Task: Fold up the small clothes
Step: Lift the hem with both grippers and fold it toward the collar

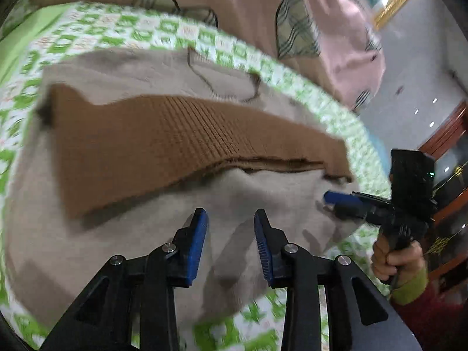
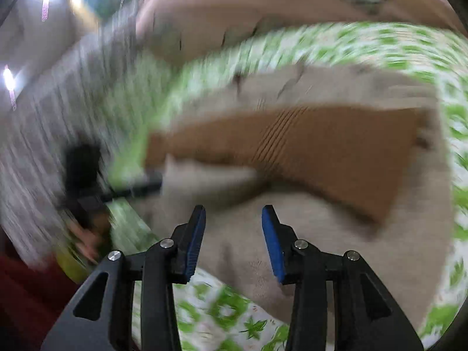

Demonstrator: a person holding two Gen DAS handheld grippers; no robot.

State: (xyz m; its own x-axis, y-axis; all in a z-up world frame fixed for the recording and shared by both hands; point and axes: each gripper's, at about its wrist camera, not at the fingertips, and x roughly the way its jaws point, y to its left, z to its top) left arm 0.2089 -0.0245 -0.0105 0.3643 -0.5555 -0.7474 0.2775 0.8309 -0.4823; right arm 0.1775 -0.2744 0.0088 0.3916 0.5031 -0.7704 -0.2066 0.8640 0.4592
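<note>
Sweater lies flat; left gripper and right gripper hover above, fingers apart.

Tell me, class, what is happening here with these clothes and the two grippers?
A person is folding a small beige sweater with a brown ribbed band, spread on a green-and-white patterned cloth. Both grippers are open and hold nothing. The left gripper hovers over the beige part of the sweater. The right gripper sits over the garment's edge, with the person's right hand on its handle. The right wrist view is blurred, so contact with the fabric cannot be judged.
</note>
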